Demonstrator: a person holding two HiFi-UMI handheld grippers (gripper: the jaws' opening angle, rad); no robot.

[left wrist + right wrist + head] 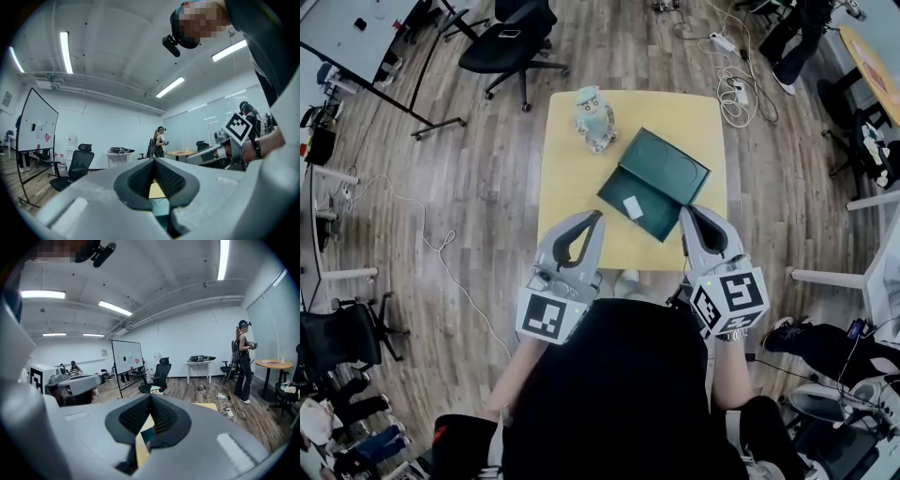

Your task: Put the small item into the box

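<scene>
My left gripper (pixel 595 218) has its jaws pressed together with nothing between the pads. My right gripper (pixel 687 214) is closed and empty in the same way. Both hover at the lower middle of the head view, over the near edge of the yellow table (pixel 567 187). The small white item (pixel 633 207) lies inside the nearer half of the open green box (pixel 664 167) at frame centre, between the two sets of tips and clear of both. I judge the placing done, so the danger from here is undoing it. The box's near corner sits close to the table's front edge, right by my right tips, and a careless dip or sideways swing there could shove the box, tilt it, or bounce the light item out. If I go to fold the box shut with closed jaws, they could skid off the thin rim. A push toward the top of the frame could drive the box into the owl figurine (pixel 594 118) just beyond it and topple it.
</scene>
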